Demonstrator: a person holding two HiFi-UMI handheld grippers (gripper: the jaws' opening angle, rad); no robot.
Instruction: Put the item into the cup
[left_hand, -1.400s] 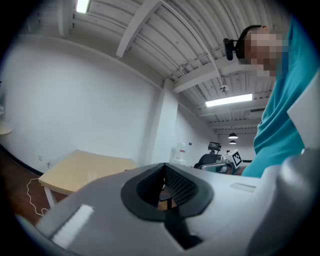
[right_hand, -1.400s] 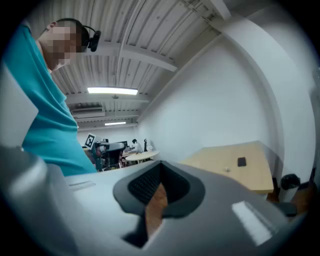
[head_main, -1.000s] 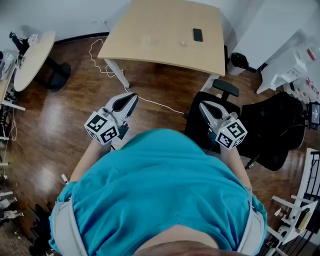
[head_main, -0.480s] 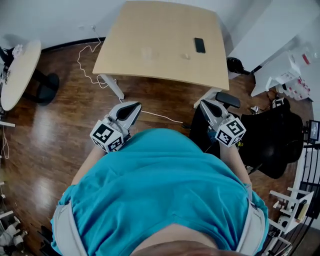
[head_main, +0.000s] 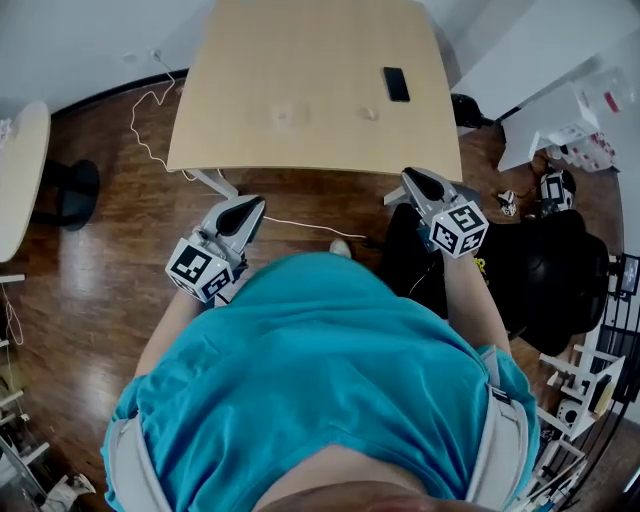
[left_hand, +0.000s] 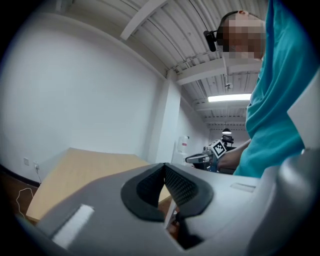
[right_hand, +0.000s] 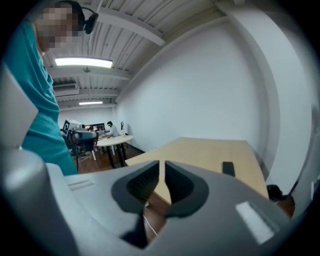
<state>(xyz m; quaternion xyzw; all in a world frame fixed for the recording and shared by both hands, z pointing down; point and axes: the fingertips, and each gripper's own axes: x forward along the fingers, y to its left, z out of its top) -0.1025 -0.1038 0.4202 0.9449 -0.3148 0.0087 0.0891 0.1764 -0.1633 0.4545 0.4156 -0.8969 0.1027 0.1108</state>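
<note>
A clear cup (head_main: 291, 115) stands on the wooden table (head_main: 320, 40), with a small pale item (head_main: 369, 113) to its right. Both lie well beyond my grippers. My left gripper (head_main: 252, 203) hangs over the floor just short of the table's near edge; in the left gripper view (left_hand: 164, 167) its jaws meet at the tip with nothing in them. My right gripper (head_main: 412, 177) is at the table's near right corner. In the right gripper view (right_hand: 162, 164) its jaws are opening, with a thin gap and nothing between them.
A black phone (head_main: 396, 84) lies on the table's far right. A black office chair (head_main: 545, 270) stands to my right, white shelving (head_main: 565, 135) beyond it. A white cable (head_main: 150, 110) trails on the wooden floor at the left, near a round table (head_main: 15, 170).
The person has stepped toward the table, which now fills more of the head view. Both grippers have come closer to its near edge, the right one up to the corner.
</note>
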